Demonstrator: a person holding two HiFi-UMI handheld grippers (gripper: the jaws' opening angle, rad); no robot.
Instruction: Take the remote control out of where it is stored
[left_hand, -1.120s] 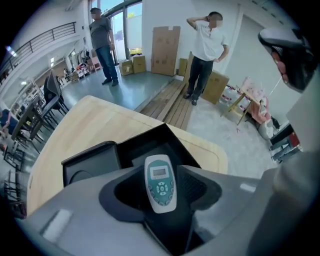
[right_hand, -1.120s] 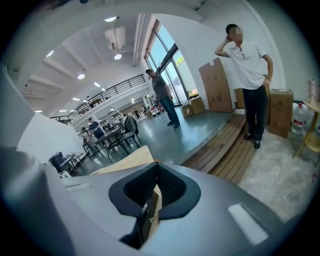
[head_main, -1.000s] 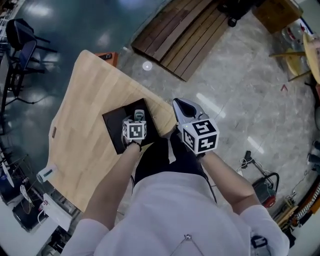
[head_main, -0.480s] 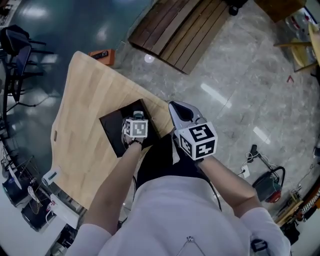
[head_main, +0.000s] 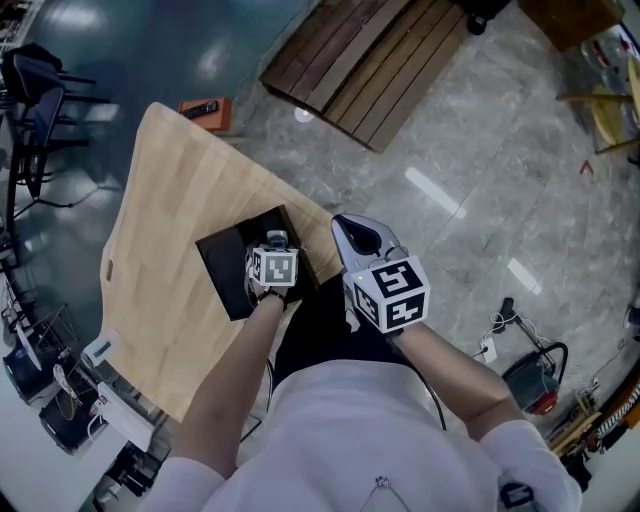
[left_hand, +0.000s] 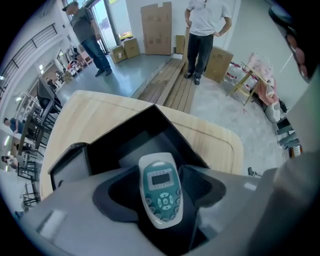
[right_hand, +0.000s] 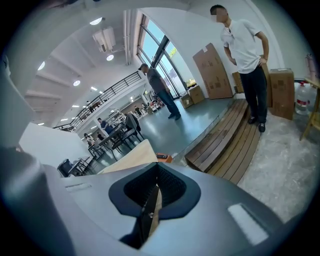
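Left gripper view: the remote control (left_hand: 159, 181) is clamped between the jaws of the left gripper (head_main: 276, 243), over the open black box (left_hand: 170, 131) on the wooden table (left_hand: 100, 107). The lifting-out step is judged to be in hand. Next, the remote would need to be raised clear of the box walls. A white body, teal face, small screen and round buttons are seen. The right gripper (right_hand: 151, 202) is held aside with its jaws pressed together on nothing.
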